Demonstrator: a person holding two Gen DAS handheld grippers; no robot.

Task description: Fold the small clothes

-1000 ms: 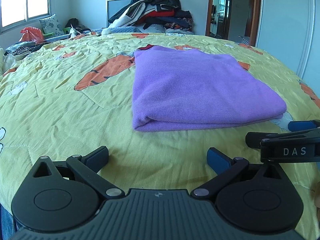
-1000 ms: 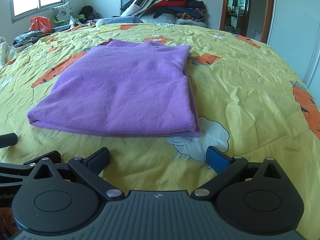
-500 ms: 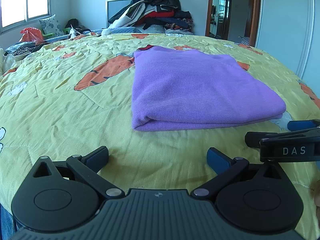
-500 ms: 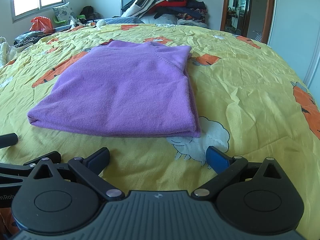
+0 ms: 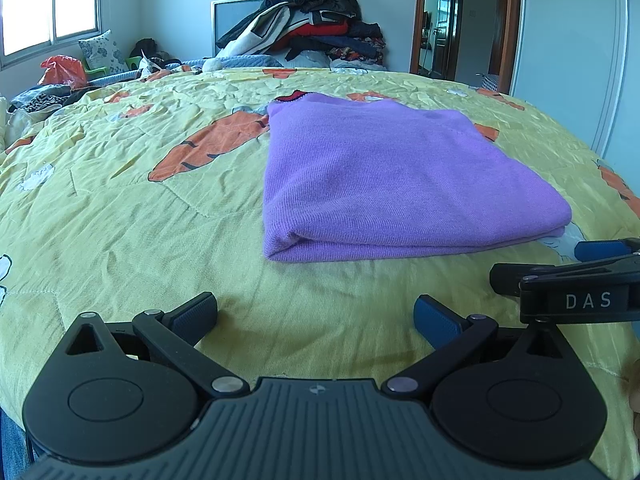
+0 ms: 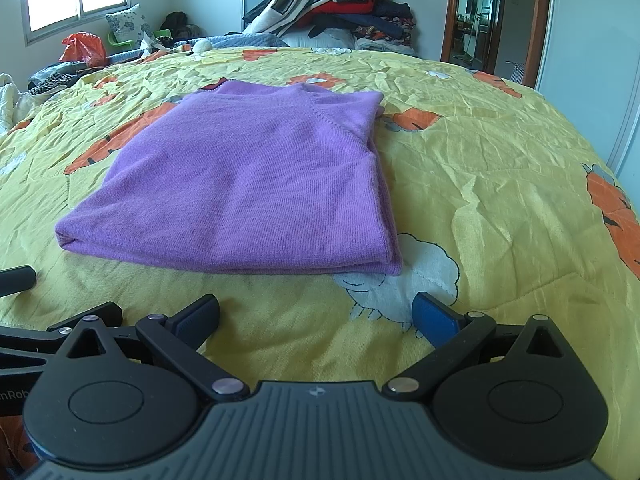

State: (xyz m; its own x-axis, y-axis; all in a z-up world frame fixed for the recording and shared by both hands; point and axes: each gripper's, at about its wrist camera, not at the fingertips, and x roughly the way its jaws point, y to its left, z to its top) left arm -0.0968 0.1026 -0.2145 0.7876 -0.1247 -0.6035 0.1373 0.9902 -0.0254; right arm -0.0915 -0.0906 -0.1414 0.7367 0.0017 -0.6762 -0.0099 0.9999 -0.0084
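Your folded purple sweater (image 5: 384, 184) lies flat on the yellow bedspread (image 5: 120, 216), long axis running away from you, folded edge nearest. Your left claw (image 5: 316, 316) and right claw (image 6: 316, 316) are both spread wide, empty, just short of it.

Home bedroom — quilted bed (image 5: 120, 208), clothes pile (image 5: 312, 24)

reads "das" in pale capital letters on the black bar of the right gripper (image 5: 576, 300), seen at the right edge of the left wrist view. shows a cut-off "n rob" in pale letters on the black body of the left gripper (image 6: 12, 396), at the far left edge of the right wrist view, the rest out of frame. carries a small round emblem, no letters legible, on the ribbed housing (image 5: 316, 390) of each camera mount.
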